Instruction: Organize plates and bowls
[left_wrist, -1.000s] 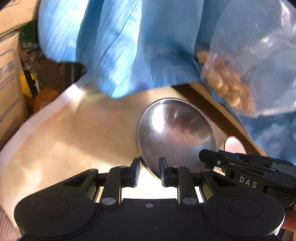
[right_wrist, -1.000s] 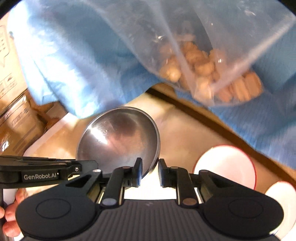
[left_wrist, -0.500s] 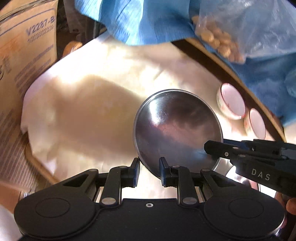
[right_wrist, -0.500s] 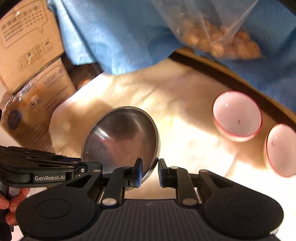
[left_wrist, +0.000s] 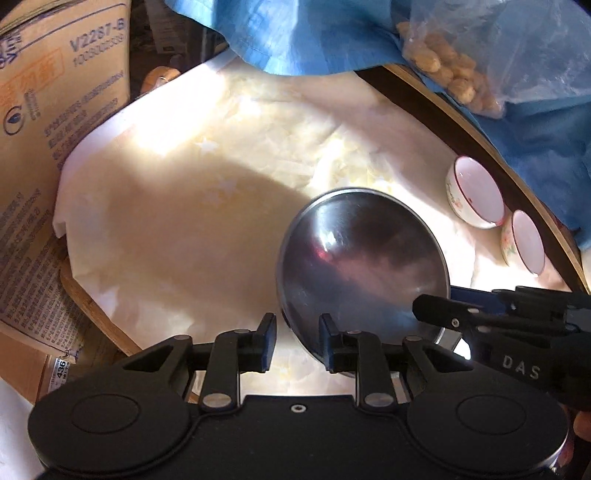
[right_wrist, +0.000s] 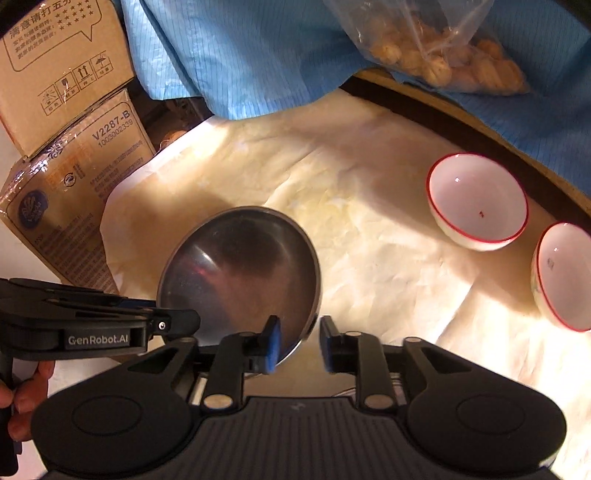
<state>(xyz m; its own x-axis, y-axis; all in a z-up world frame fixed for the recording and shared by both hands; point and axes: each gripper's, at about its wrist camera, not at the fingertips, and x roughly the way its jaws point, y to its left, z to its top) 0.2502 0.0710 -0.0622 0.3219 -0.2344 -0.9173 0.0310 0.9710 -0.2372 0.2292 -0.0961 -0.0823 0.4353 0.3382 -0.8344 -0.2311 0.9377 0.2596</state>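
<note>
Ahead of both sets of jaws, a wrinkled cream cloth (left_wrist: 192, 206) is spread over a wooden table (left_wrist: 436, 99), with cardboard boxes (right_wrist: 62, 122) off to the left and a blue sheet (right_wrist: 258, 51) and a bag of nuts (right_wrist: 443, 44) at the far edge. A steel bowl (left_wrist: 364, 266) is held up between the two grippers, tilted so that its open face is turned toward both cameras. The left gripper (left_wrist: 294, 341) is seen narrowly parted with the bowl's near-left rim standing between its jaws; whether the pads actually press the rim cannot be told. The right gripper (right_wrist: 297, 343) is likewise narrowly parted, the bowl's right rim lying between its jaws, the left pad against the inner wall; firm contact cannot be confirmed here either. Being round, the bowl offers no long axis, so the rim alone is what gets pinched. Two small white bowls, one red-rimmed bowl (right_wrist: 476, 201) and a second bowl (right_wrist: 565, 275), are set just beside each other, ahead and to the right of the right jaws and well apart from the steel bowl. The right gripper is judged the nearer to them, so any nesting would be led from that side.
</note>
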